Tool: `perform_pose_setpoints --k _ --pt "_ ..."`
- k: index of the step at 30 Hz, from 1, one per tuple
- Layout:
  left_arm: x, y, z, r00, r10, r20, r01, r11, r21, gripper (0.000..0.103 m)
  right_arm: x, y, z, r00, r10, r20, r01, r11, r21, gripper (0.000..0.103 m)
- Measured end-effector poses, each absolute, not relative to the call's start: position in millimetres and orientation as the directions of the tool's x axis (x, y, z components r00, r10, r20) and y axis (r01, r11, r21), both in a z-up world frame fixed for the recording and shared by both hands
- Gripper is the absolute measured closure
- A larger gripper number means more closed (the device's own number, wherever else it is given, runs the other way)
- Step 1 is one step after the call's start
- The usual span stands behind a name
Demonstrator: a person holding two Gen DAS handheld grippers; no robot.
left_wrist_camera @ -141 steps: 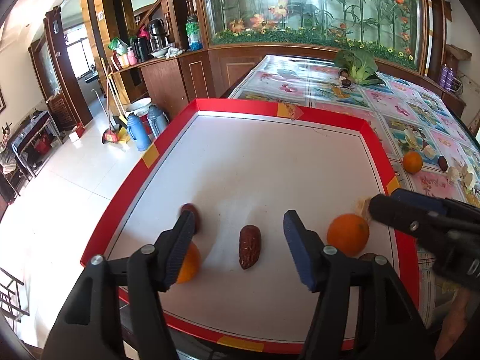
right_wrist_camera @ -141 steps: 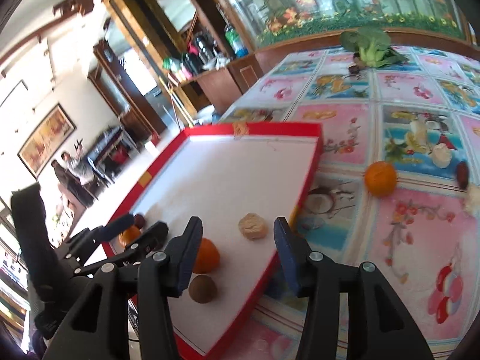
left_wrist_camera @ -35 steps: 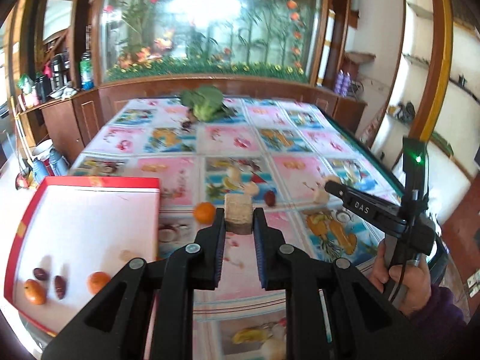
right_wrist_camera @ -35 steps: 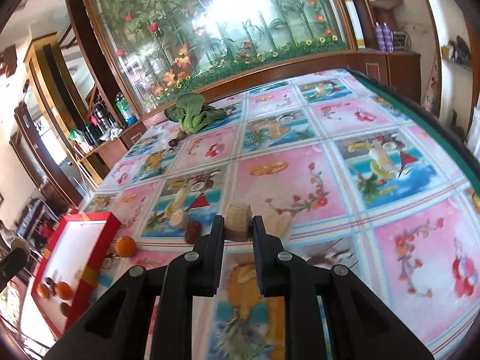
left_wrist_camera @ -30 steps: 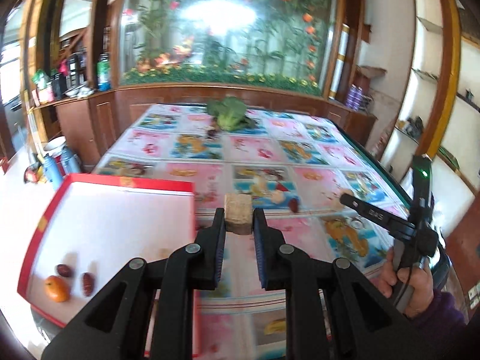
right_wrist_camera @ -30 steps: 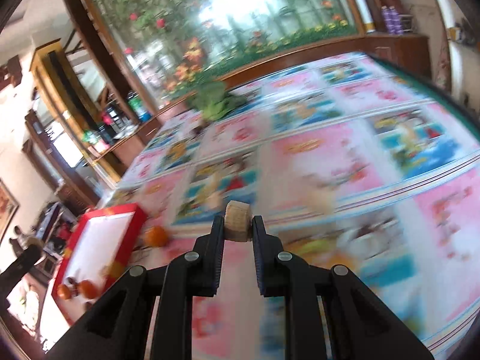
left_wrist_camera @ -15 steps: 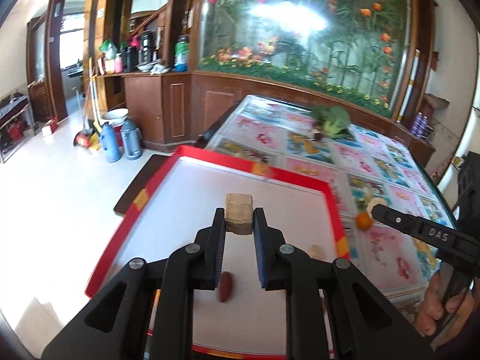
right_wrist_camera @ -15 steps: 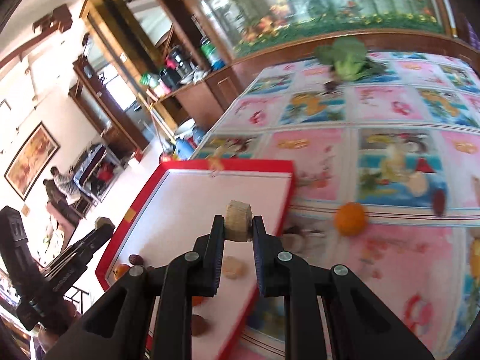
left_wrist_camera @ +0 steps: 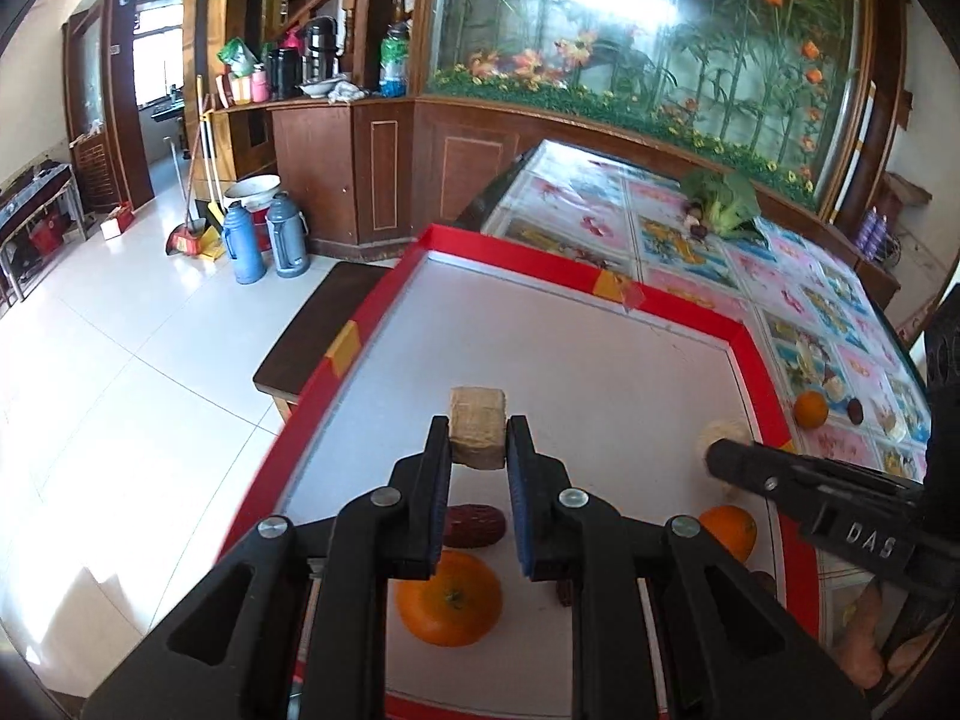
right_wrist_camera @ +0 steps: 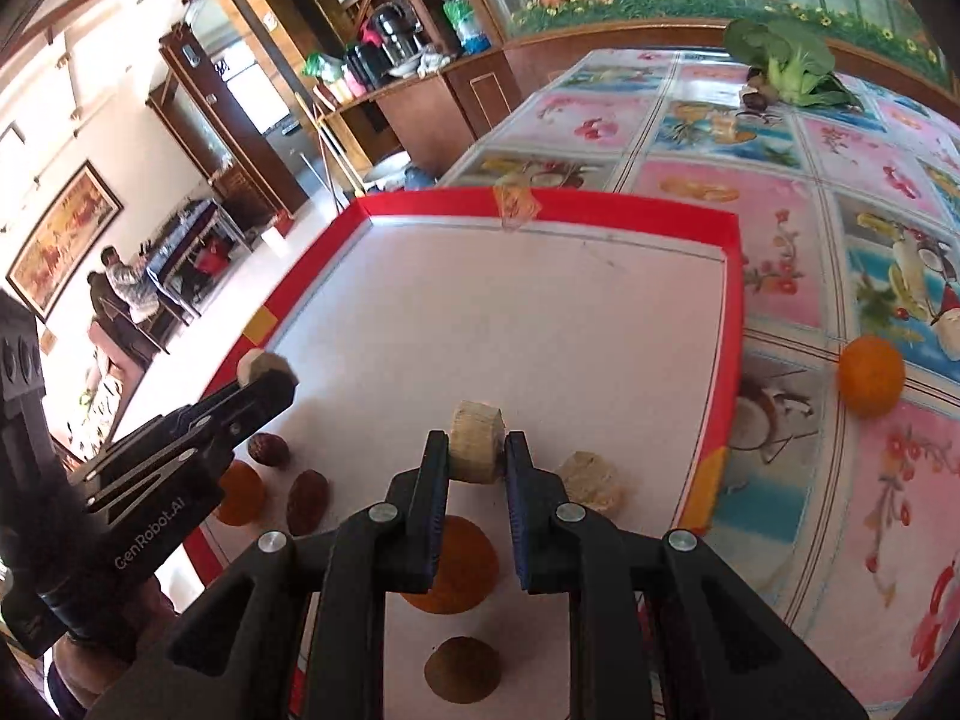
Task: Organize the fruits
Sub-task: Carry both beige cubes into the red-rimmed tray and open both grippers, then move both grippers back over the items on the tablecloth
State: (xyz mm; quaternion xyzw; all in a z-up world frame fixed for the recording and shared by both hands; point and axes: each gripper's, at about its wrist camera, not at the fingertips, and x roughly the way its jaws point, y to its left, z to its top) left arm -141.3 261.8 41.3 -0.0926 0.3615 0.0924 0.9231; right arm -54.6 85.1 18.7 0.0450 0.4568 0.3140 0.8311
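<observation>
- Here, the left gripper (left_wrist_camera: 478, 441) hangs over the red-rimmed tray (left_wrist_camera: 528, 267), its jaws clamped on a tan, blocky piece of fruit (left_wrist_camera: 478, 435) held clear of the white tray floor.
- Likewise the right gripper (right_wrist_camera: 476, 456) has its jaws closed on a round, pale tan piece (right_wrist_camera: 476, 441), also above the tray, toward its near right part.
- On the tray floor near the left gripper lie an orange (left_wrist_camera: 449, 599) and a dark red date (left_wrist_camera: 474, 526), just beside each other; a second orange (left_wrist_camera: 727, 531) sits near the right rim.
- In the right wrist view, another pale piece (right_wrist_camera: 591, 480) rests on the tray just right of the gripper, with a brown round fruit (right_wrist_camera: 462, 669) nearer still.
- Outside the tray, to the right, a lone orange (right_wrist_camera: 871, 377) lies on the patterned tablecloth (right_wrist_camera: 900, 510).
- Far across the table sits a leafy green vegetable (right_wrist_camera: 786, 63).
</observation>
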Motion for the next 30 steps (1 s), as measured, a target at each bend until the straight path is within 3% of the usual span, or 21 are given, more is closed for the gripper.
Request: perform_pose_setpoints --k 6,9,11,13,21,30 --pt "-122 250 31 0.682 0.094 -0.725 -0.227 0.97 -0.087 0.083 -57 92 19 0.394 0.546 -0.739 -0.496 0.803 0.329 0.08" --pt "-118 248 27 0.662 0.104 -0.743 -0.237 0.969 -0.076 0.08 -58 92 21 0.385 0.558 -0.735 -0.504 0.794 0.339 0.067" --pt "-118 248 26 0.653 0.114 -0.749 -0.242 0.968 -0.064 0.069 -59 87 25 0.397 0.574 -0.716 -0.503 0.788 0.354 0.057" --pt "-120 248 27 0.654 0.124 -0.746 -0.253 0.965 -0.062 0.051 -61 78 29 0.409 0.6 -0.688 -0.505 0.776 0.377 0.056" --pt "-136 236 46 0.696 0.162 -0.7 -0.254 0.967 -0.028 0.038 -61 30 43 0.491 0.611 -0.621 -0.47 0.786 0.401 0.056" --pt "-152 171 68 0.752 0.084 -0.653 -0.112 0.994 -0.002 0.024 -53 -76 39 0.589 0.545 -0.597 -0.315 0.835 0.452 0.056"
